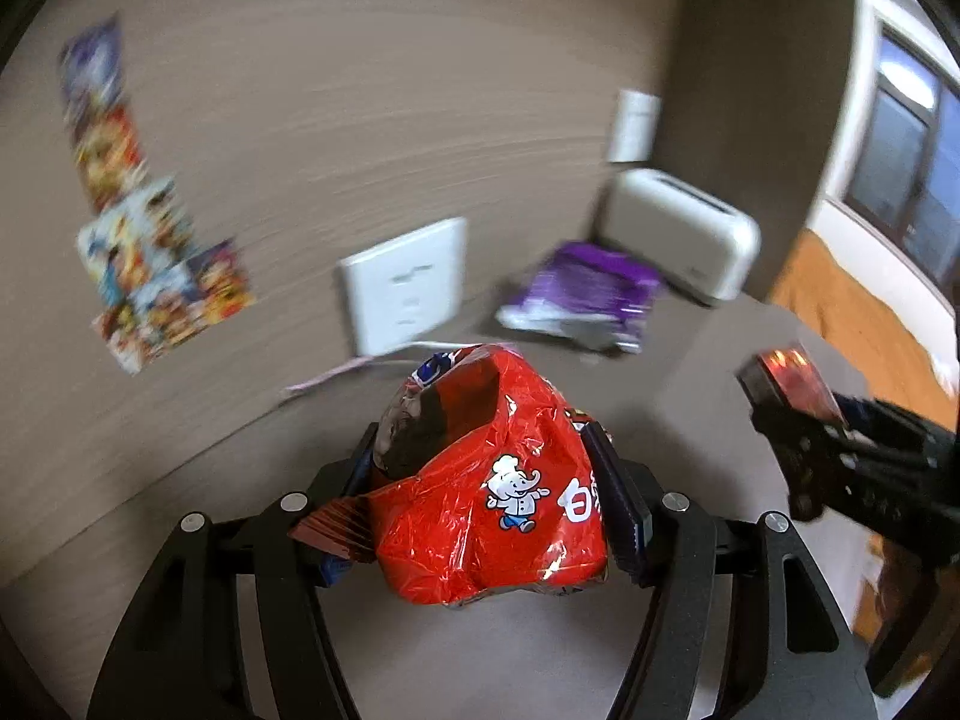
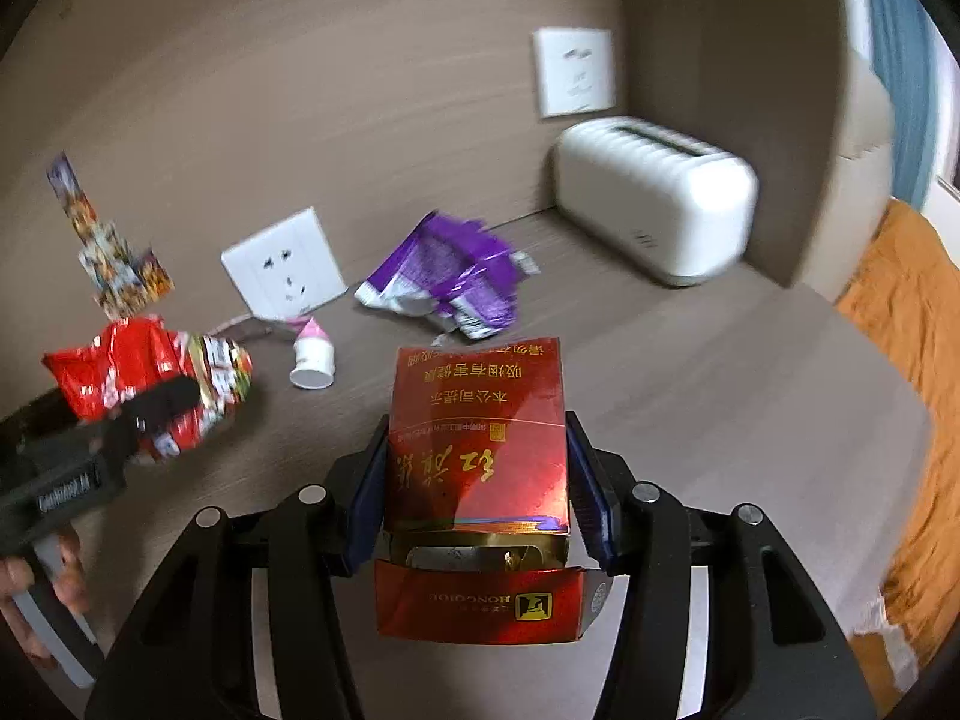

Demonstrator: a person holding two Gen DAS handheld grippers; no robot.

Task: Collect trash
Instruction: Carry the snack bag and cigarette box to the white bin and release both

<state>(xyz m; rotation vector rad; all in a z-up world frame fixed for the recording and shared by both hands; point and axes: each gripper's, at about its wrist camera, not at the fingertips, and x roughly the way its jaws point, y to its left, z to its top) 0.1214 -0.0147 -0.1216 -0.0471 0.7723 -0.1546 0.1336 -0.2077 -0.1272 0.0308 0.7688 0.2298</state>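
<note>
Clamped between your right gripper's (image 2: 477,480) blue pads, the red cigarette pack (image 2: 477,450) points its long axis away from you, flip lid hanging open at the near end. Your left gripper (image 1: 480,480) pinches the crumpled red snack bag (image 1: 480,480). Beyond both, on the grey desk (image 2: 690,390), the purple wrapper (image 2: 444,276) lies short of the white toaster (image 2: 654,198), ahead of the pack; the small white cup (image 2: 312,360) lies left of it. Neither claw is free to take them.
</note>
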